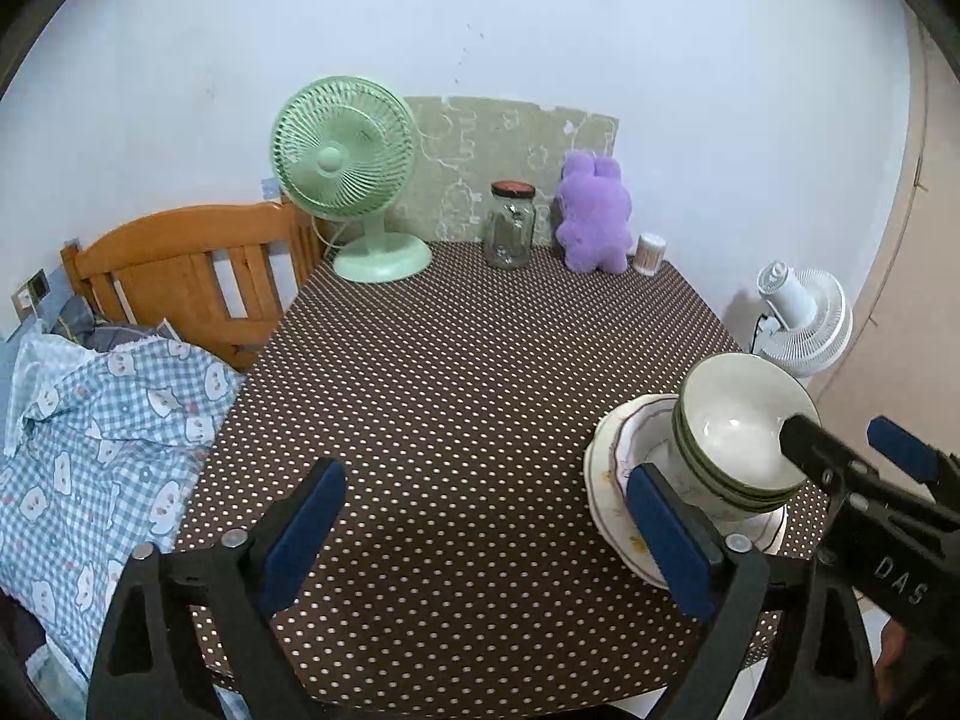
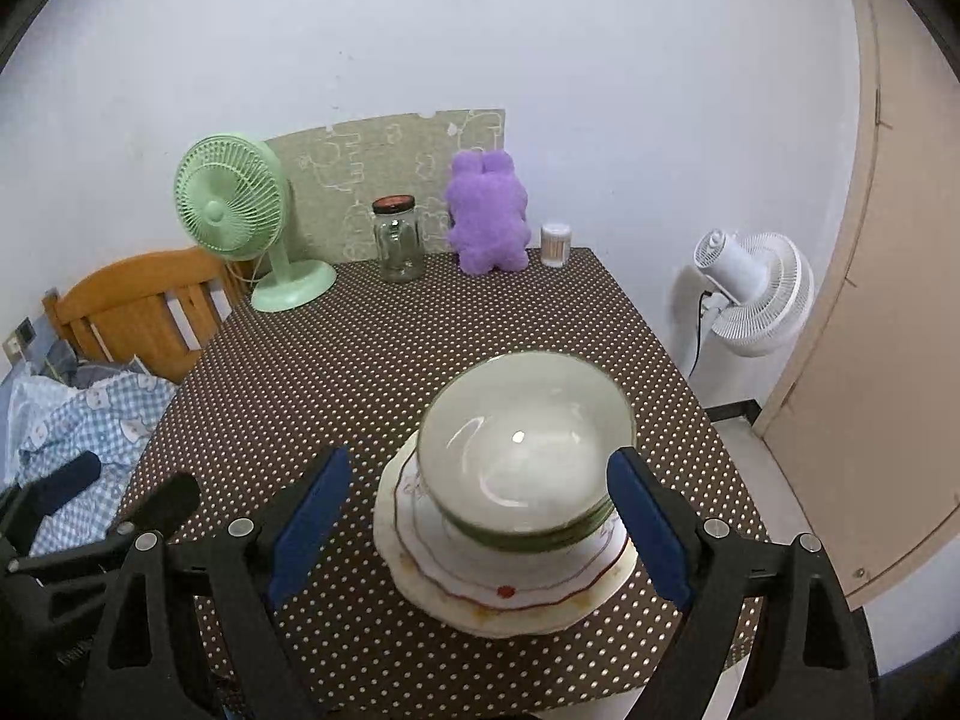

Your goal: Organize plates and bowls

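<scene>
A stack of white bowls with green rims sits on a stack of white plates with red-brown trim, near the front right of the brown polka-dot table. My right gripper is open and empty, its blue pads on either side of the bowls, just above and before them. My left gripper is open and empty over bare tablecloth, left of the stack. In the left wrist view the bowls and plates show at the right, with the right gripper behind them.
At the table's back stand a green fan, a glass jar, a purple plush toy and a toothpick holder. A wooden chair and blue checked bedding are left. A white fan and a door are right.
</scene>
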`<state>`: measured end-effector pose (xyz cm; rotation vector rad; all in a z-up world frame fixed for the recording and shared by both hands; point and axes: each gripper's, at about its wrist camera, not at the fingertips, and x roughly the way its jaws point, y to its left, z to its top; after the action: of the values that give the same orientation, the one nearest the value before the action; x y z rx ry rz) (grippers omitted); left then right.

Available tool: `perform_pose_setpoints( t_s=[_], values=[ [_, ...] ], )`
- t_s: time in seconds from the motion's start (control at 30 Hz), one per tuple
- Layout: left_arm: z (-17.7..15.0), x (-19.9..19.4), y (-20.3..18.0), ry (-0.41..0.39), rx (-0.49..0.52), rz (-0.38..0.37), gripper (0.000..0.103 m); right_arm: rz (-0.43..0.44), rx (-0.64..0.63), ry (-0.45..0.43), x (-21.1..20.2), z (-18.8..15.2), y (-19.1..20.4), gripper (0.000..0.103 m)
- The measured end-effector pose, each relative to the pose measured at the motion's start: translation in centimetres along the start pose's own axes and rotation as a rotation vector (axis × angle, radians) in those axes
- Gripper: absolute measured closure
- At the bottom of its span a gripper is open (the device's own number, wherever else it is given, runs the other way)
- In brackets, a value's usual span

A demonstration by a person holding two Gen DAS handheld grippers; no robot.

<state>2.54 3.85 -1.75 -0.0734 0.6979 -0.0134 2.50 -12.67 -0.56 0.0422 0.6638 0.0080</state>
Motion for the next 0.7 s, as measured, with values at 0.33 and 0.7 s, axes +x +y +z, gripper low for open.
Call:
perform_pose_setpoints(
  t_s=[0.33,0.7],
  values=[
    [-2.1,-1.0,2.3,-0.061,0.023,0.040,0.002,0.012,0.006,-0.027,-1.0,-2.4,2.3,0.013],
    [-3.2,-1.1,3.5,-0.089,0.024,0.035,0.000,0.005,0.021,-0.048,-1.2,-3.9,3.2,0.013]
  ],
)
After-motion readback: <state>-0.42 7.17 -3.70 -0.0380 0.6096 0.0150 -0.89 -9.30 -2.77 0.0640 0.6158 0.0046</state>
